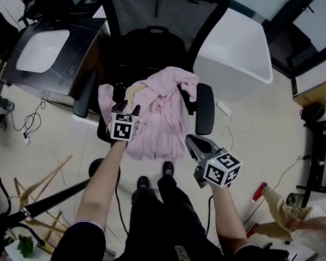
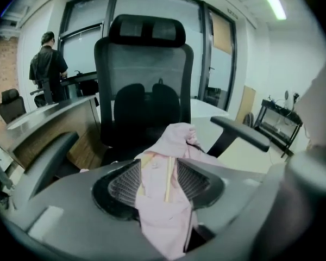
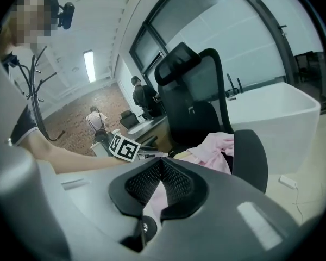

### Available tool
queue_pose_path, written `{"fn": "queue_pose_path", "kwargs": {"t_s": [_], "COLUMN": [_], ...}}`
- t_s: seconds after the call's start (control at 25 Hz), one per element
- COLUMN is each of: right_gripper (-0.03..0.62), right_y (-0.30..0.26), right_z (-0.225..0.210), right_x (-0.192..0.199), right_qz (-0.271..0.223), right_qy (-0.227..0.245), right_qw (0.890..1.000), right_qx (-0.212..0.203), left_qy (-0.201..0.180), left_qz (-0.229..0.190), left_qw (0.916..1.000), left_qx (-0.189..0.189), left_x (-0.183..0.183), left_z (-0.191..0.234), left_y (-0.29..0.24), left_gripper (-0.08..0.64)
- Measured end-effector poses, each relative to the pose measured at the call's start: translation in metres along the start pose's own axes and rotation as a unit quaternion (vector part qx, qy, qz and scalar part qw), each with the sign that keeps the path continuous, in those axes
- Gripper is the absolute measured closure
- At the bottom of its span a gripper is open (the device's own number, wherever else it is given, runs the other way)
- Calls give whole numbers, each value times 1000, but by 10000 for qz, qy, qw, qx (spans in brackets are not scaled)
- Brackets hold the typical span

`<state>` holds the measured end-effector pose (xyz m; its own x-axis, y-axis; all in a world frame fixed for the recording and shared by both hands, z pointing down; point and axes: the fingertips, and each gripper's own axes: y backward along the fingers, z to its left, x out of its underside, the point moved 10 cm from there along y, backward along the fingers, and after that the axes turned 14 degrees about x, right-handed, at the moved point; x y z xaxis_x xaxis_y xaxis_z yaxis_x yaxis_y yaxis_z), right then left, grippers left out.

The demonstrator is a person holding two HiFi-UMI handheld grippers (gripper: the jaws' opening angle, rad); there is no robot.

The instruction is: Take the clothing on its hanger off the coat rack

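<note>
The pink clothing [image 1: 157,118] lies crumpled on the seat of a black office chair [image 1: 152,42], with its wooden hanger [image 1: 133,94] at the upper left of the heap. My left gripper [image 1: 122,106] is down at that hanger end. In the left gripper view its jaws stand apart, with the pink clothing [image 2: 174,145] and a hanger bar [image 2: 167,175] loose between them. My right gripper [image 1: 189,140] hovers by the garment's lower right edge. Its jaws meet at the tips in the right gripper view [image 3: 162,162], with nothing held. The pink clothing [image 3: 214,148] shows beyond them.
Chair armrests [image 1: 205,107] flank the garment. A white table [image 1: 233,53] stands at the back right and a dark desk [image 1: 43,50] at the back left. A black coat rack [image 3: 35,75] rises at the left. Cables cross the floor [image 1: 32,124]. A person [image 2: 49,69] stands far back.
</note>
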<state>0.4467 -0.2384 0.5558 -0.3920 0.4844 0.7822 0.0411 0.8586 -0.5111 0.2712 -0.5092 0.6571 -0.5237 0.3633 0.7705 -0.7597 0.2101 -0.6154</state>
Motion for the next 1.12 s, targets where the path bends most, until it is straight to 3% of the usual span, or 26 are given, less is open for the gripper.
{"fn": "queue_pose_path", "kwargs": {"t_s": [0.24, 0.52, 0.84, 1.12], "right_gripper": [591, 591, 591, 592], "right_y": [-2, -1, 0, -6], "right_z": [28, 62, 96, 104], "right_x": [-67, -134, -182, -190], "right_qz": [-607, -1317, -1832, -1911], "right_qy": [554, 1061, 1567, 1715], "right_qw": [9962, 9842, 9684, 9644], "right_qx": [-282, -534, -638, -634], "left_qy": [-188, -619, -877, -730], "left_qz": [-881, -1785, -2113, -2214], "left_qw": [9957, 9809, 9684, 9664], "left_qx": [222, 460, 991, 1086], "left_x": [-74, -139, -168, -166], "left_z": [-36, -79, -109, -113], "left_y": [69, 138, 181, 186], "left_gripper": [364, 545, 549, 548]}}
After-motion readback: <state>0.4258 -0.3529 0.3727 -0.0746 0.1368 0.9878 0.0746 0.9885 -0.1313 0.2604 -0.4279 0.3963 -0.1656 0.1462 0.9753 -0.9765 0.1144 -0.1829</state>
